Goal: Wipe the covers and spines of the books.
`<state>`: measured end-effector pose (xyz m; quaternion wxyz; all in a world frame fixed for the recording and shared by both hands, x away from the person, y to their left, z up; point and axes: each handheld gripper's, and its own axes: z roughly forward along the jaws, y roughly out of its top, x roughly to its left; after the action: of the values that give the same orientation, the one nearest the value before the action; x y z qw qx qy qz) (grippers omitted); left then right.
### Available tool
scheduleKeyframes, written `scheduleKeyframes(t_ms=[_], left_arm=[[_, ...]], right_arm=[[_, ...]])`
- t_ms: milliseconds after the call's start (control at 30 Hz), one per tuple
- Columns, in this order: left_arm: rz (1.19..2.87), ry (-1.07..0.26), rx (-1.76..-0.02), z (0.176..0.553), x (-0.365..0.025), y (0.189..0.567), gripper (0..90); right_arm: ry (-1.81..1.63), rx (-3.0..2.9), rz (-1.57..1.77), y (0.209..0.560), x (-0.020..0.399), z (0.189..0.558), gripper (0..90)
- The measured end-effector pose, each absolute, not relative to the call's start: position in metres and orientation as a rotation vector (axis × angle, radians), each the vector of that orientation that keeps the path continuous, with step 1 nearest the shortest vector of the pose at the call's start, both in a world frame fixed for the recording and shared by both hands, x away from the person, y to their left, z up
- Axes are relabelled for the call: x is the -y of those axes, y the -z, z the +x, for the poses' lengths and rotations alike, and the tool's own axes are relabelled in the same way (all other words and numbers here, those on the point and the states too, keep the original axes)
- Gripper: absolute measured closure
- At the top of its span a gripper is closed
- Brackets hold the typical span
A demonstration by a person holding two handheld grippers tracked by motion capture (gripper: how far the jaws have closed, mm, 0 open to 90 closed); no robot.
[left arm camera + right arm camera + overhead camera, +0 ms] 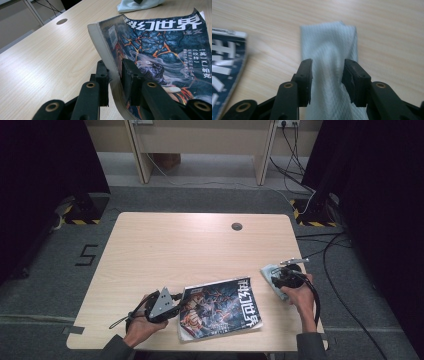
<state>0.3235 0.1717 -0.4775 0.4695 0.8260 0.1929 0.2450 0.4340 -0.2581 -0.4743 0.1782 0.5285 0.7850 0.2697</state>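
A magazine (pixel 220 309) with a dark illustrated cover lies near the table's front edge. My left gripper (pixel 179 306) is shut on its spine edge, which is lifted and bowed; in the left gripper view the jaws (pixel 115 72) pinch the thick page block of the magazine (pixel 162 50). A pale grey folded cloth (pixel 267 271) lies at the front right. My right gripper (pixel 278 279) sits over it. In the right gripper view the jaws (pixel 327 67) stand apart on either side of a raised fold of the cloth (pixel 329 42), not pinching it. A corner of the magazine (pixel 224 62) shows at left.
The light wooden table (pixel 175 245) has a round cable hole (pixel 237 226) near its far edge. Cables and black stands lie on the floor beyond the table's right and left corners.
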Motion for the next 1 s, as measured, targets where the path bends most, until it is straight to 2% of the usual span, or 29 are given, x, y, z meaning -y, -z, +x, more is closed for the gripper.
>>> scheduleKeyframes(t_ms=[167,500,1000], left_arm=[[2.024,-0.6,-0.476,0.324,-0.172,0.478,75.8],[2.026,-0.597,-0.479,0.324,-0.172,0.479,75.6],[2.026,-0.591,-0.481,0.326,-0.173,0.479,75.5]], right_arm=[[-0.875,-2.21,1.436,0.461,0.243,0.432,50.5],[-1.108,-2.352,1.282,0.454,0.197,0.428,43.1],[-1.241,-2.475,1.117,0.459,0.156,0.426,37.5]])
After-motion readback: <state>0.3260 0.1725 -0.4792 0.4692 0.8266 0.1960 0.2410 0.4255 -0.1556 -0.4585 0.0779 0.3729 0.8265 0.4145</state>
